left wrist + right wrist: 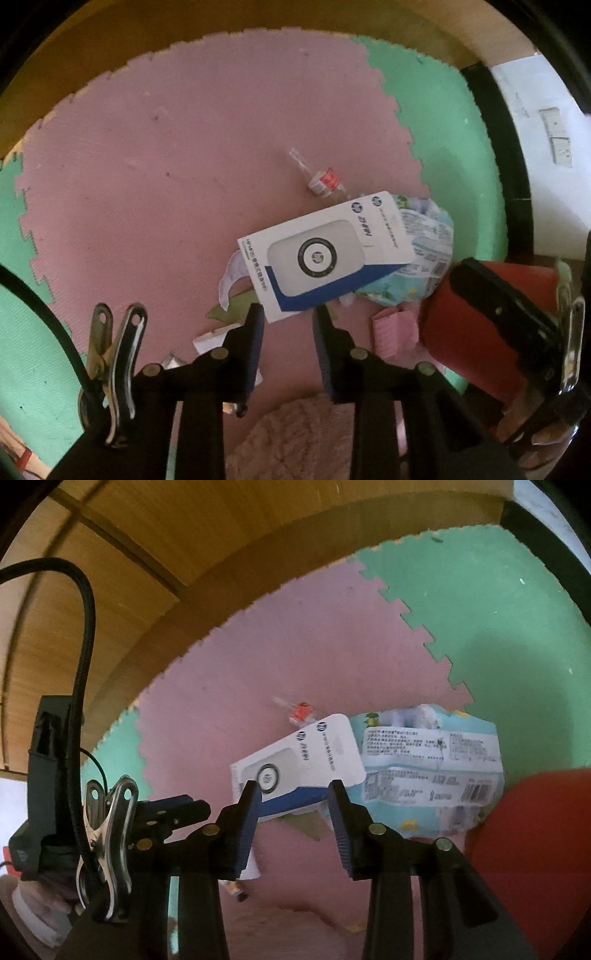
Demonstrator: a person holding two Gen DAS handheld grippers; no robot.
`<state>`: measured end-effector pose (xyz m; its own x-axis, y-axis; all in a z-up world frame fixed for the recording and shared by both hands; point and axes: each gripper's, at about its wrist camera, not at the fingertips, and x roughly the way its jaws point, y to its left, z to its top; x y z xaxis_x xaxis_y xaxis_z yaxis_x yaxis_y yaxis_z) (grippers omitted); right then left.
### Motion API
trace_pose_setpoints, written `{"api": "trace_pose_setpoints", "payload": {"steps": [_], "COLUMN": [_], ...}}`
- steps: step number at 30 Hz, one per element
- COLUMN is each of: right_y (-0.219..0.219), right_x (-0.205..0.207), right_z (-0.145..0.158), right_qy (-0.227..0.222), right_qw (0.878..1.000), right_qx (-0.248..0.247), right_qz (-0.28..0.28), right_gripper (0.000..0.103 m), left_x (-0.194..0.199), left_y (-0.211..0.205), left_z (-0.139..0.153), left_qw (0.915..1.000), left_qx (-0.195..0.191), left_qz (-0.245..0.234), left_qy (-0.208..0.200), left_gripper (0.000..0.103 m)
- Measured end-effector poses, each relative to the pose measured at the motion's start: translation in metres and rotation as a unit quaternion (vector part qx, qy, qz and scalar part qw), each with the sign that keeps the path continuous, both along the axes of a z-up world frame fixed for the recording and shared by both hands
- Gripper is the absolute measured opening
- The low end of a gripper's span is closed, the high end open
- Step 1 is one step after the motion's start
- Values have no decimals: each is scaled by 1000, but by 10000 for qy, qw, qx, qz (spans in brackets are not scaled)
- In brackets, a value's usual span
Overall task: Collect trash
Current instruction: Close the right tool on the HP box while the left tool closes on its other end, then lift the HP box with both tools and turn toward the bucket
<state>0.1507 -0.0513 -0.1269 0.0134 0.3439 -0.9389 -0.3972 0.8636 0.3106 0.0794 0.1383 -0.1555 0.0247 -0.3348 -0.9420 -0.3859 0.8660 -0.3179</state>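
Observation:
A white and blue box (325,258) (295,764) lies on the pink foam mat (166,166). A crumpled light-blue plastic wrapper (424,251) (432,768) is tucked against its right side. Beyond the box sits a small clear wrapper with a red label (325,181) (301,710). My left gripper (288,314) points down with its jaws open, and the box's near corner sits between the fingertips without being pressed. My right gripper (293,790) is also open just above the box's blue edge, holding nothing.
Scraps lie near the left gripper: a white paper strip (229,280), a green scrap (229,310), a pink paper piece (391,332). A red object (480,332) (535,830) sits at the right. Green mat tiles (480,627) border the pink one. Wooden furniture (147,554) stands behind.

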Motion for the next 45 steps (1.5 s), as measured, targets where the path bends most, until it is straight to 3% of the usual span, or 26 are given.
{"api": "trace_pose_setpoints", "payload": {"steps": [3,9,16,20,27,29,35,36,37,38,40,43,45], "right_y": [2,6,12,15,20,14,9,8,6,5,0,6,10], "right_x": [14,38,52,55,57,58,49,47,44,40,34,22,17], "right_z": [-16,-44,-74,-90,-104,-104,-93,-88,-84,-81,-75,-55,-48], "right_qy": [195,554,939,1213,1228,1195,1076,996,945,977,1291,1012,925], "right_qw": [9997,9982,9944,9907,9908,9919,9926,9929,9931,9927,9889,9906,9907], "right_qx": [-120,-229,-391,-438,-246,-209,-105,-78,-53,40,375,354,363], "right_qz": [34,57,284,428,505,383,561,639,686,707,631,850,925], "right_gripper": [39,50,52,52,51,43,38,37,33,15,13,13,13], "left_x": [8,19,27,29,31,29,23,23,20,17,16,21,23], "left_y": [0,4,0,2,1,2,1,0,0,-1,-7,-20,-18], "left_z": [-15,-40,-65,-74,-82,-81,-61,-59,-55,-52,-44,-29,-26], "left_qw": [9998,9984,9960,9945,9928,9924,9963,9966,9969,9954,9942,9979,9984], "left_qx": [32,-159,-159,-317,-298,-333,-71,-52,-199,-538,-738,-533,-447], "left_qz": [-12,139,92,307,495,630,554,540,560,635,663,278,271], "left_qy": [207,531,875,949,1048,1006,646,613,525,479,416,253,235], "left_gripper": [33,47,50,51,54,51,45,36,20,11,11,12,15]}}
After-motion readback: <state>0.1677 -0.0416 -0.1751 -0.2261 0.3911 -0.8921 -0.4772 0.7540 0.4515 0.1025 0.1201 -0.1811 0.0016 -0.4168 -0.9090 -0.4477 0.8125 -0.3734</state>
